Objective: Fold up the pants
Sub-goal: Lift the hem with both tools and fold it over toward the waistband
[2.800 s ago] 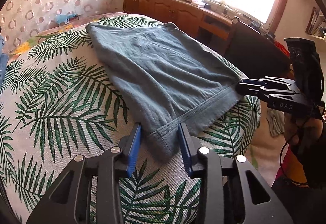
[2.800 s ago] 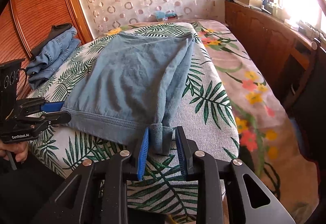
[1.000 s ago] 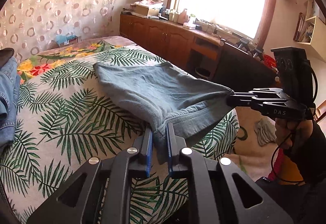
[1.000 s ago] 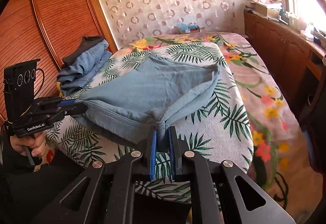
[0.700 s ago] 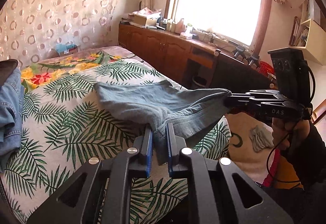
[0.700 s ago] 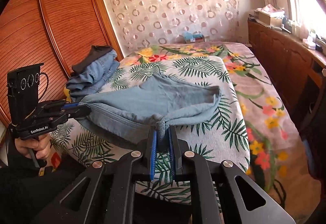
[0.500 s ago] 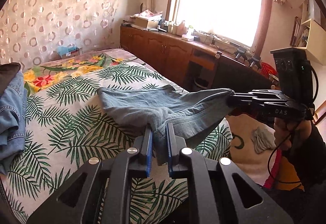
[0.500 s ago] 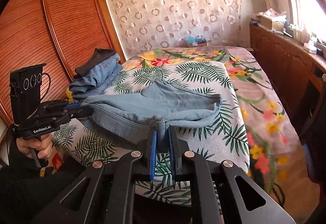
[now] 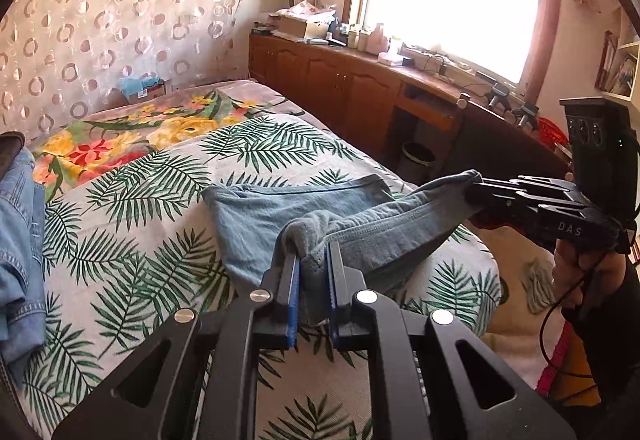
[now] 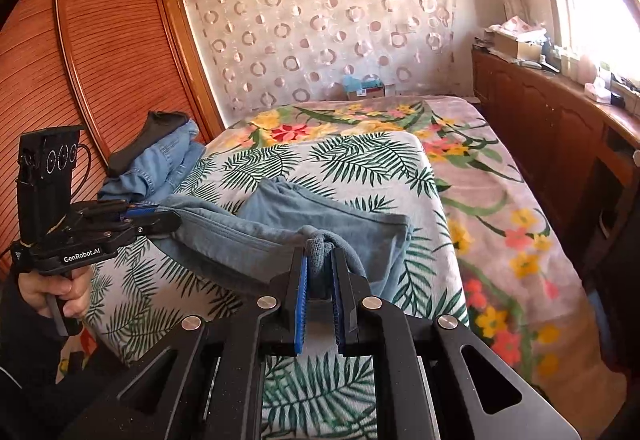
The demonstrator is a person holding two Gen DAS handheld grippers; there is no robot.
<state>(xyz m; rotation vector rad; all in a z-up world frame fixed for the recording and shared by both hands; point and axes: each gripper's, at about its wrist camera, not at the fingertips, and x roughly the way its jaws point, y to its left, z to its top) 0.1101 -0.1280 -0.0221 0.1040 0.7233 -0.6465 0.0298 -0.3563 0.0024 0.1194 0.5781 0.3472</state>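
Blue-grey pants (image 9: pixel 256 212) lie on the palm-leaf bed cover, and their near hem is lifted off the bed. My left gripper (image 9: pixel 313 264) is shut on one corner of the hem. My right gripper (image 10: pixel 320 260) is shut on the other corner. The hem hangs stretched in the air between them, above the bed's near edge. In the left wrist view the right gripper (image 9: pixel 478 186) shows at the right, pinching the cloth. In the right wrist view the left gripper (image 10: pixel 168 218) shows at the left. The far end of the pants (image 10: pixel 320 212) rests on the bed.
A pile of denim jeans (image 10: pixel 160 160) lies by the wooden wardrobe (image 10: pixel 100 60). A wooden cabinet (image 9: pixel 352 92) runs under the window. A small bin (image 9: pixel 418 160) stands beside the bed. A tissue box (image 10: pixel 362 86) sits at the headboard end.
Both grippers have shut on the hem corners and risen, lifting the near end of the pants off the bed and carrying it over the rest of the cloth.
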